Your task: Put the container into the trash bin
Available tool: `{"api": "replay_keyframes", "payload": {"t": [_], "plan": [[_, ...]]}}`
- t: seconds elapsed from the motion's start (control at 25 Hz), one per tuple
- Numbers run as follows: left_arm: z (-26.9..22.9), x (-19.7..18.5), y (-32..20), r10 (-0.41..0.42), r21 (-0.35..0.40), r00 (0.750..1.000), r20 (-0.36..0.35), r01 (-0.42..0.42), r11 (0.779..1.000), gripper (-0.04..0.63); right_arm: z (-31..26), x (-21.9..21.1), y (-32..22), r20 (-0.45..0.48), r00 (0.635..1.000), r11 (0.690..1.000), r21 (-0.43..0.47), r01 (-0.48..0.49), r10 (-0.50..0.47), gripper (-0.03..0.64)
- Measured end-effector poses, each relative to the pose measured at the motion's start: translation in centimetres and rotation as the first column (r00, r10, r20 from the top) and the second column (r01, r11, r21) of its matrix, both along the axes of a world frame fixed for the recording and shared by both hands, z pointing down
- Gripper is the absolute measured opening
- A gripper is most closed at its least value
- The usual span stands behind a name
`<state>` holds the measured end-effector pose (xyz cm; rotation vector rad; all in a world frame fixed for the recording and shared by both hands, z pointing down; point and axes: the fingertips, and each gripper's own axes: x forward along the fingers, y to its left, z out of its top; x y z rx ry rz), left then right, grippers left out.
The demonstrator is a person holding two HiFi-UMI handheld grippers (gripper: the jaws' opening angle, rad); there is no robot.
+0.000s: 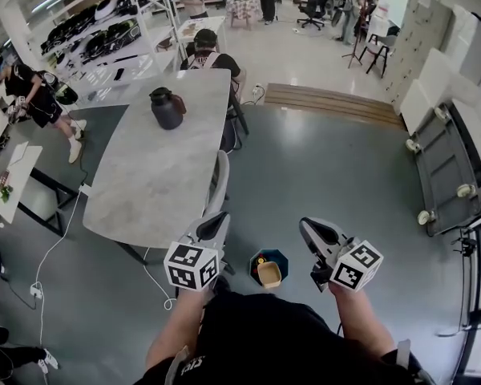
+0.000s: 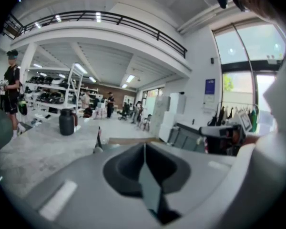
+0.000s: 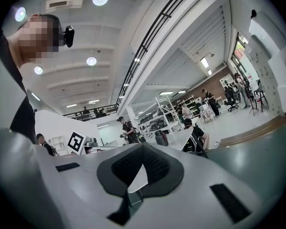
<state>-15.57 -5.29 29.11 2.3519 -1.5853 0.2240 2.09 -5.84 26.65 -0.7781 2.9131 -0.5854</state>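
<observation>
A small dark trash bin (image 1: 258, 257) stands on the floor just ahead of my body. A beige container (image 1: 269, 274) lies inside it. My left gripper (image 1: 216, 223) hangs left of the bin and above it, and my right gripper (image 1: 309, 228) hangs to its right. In the left gripper view the left gripper (image 2: 144, 148) has its jaws together with nothing between them. The right gripper (image 3: 142, 150) in its own view looks the same, tips meeting and empty. Both gripper views look out across the hall, and neither shows the bin.
A long grey table (image 1: 156, 175) with a dark jug (image 1: 167, 108) stands ahead on the left, a chair (image 1: 221, 184) at its near side. One person sits at its far end (image 1: 208, 53). A grey wheeled cart (image 1: 447, 167) is at the right. A cable (image 1: 52, 247) trails across the floor at the left.
</observation>
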Motion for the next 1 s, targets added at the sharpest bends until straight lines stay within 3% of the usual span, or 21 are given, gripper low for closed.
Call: {"api": "replay_keyframes", "payload": {"t": [0.24, 1.0], "plan": [[-1.5, 0.5, 0.1, -0.010, 0.038, 1.000, 0.006, 0.009, 0.999, 0.011, -2.0, 0.2, 1.2, -0.022, 1.000, 0.997, 0.083, -0.002, 0.003, -0.008], [-2.4, 0.8, 2.8, -0.059, 0.057, 0.998, -0.007, 0.059, 0.997, 0.009, -2.4, 1.7, 3.4, -0.036, 0.999, 0.996, 0.093, 0.014, -0.011, -0.008]]}}
